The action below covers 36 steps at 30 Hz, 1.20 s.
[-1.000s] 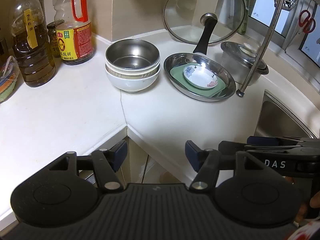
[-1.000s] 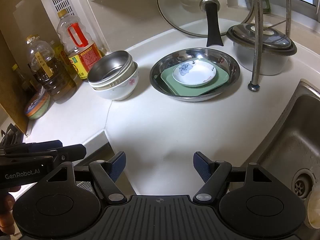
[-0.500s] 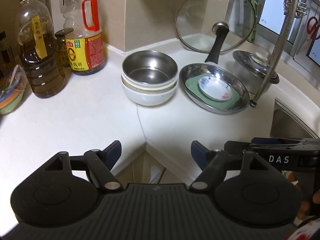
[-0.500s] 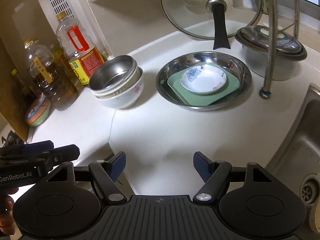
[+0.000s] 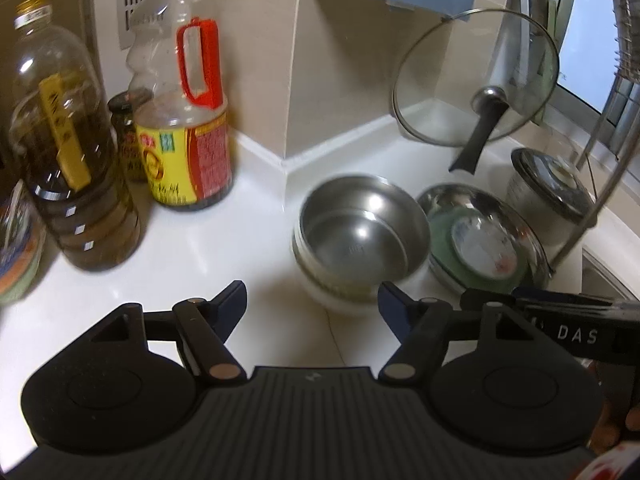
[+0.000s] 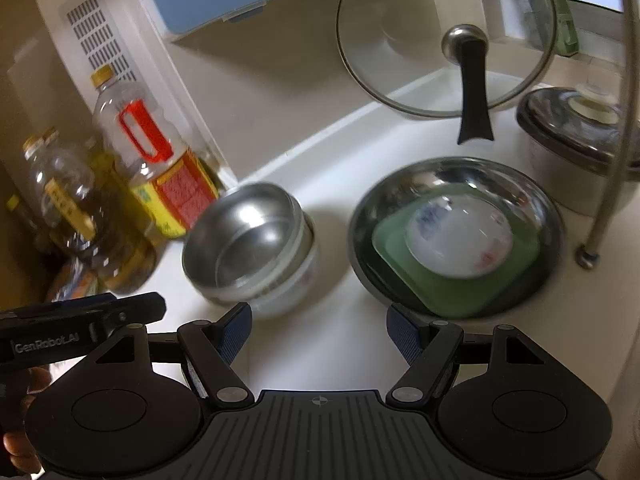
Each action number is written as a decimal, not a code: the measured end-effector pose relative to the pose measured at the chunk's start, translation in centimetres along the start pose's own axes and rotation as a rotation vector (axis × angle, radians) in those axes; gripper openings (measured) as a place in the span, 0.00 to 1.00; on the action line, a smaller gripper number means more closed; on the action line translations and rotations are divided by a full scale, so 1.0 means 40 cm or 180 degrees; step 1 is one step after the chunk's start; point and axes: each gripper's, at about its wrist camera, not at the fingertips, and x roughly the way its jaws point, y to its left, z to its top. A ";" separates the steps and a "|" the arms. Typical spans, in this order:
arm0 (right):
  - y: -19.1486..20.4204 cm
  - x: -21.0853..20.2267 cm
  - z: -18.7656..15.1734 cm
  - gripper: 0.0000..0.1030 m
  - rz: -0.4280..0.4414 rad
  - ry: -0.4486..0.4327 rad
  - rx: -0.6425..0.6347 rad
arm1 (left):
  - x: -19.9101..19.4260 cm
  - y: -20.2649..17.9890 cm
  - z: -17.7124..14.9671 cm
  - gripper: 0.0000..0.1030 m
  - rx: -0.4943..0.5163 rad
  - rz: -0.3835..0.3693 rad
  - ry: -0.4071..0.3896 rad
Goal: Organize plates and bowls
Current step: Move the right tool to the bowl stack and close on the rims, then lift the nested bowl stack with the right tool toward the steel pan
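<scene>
Reading the counter from left to right, two oil bottles [image 5: 76,168] stand far left against the wall, then the nested bowl stack [image 5: 360,236], with a steel bowl [image 6: 248,240] sitting inside white bowls, then the wide steel plate [image 6: 456,232] holding a green square plate [image 6: 452,280] and a small flowered dish [image 6: 460,240]. A glass lid [image 6: 444,36] leans against the far wall, and a covered pot [image 6: 576,144] sits at far right.

The left gripper [image 5: 312,304] hangs just in front of the bowl stack, nothing between its pads; its jaws have just been closing a little from a wider spread, yet remain parted. The right gripper [image 6: 318,330] is spread wide and empty, near the gap between the bowls and the steel plate.

The step appears to be an approach to the two piles, which already look sorted. To do it well, each gripper should likely slow before reaching a rim, since the view is blurred with speed. A pinch on the steel bowl's thin edge calls for one pad inside and one outside. Care is needed to avoid nudging the white bowl beneath, or the bottles to the left.
</scene>
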 end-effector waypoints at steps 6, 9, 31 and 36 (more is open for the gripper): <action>0.015 0.068 0.056 0.72 -0.0027 -0.0055 0.0157 | 0.080 0.022 0.065 0.67 0.0062 -0.0090 0.0089; 0.017 0.099 0.071 0.72 -0.0045 -0.0049 0.0230 | 0.117 0.029 0.083 0.65 0.0108 -0.0116 0.0151; 0.061 0.245 0.108 0.29 -0.0429 0.0195 0.0258 | 0.256 0.034 0.119 0.36 0.0292 -0.0369 0.0475; 0.071 0.257 0.108 0.22 -0.0555 0.0221 0.0198 | 0.279 0.039 0.115 0.20 0.0269 -0.0342 0.0533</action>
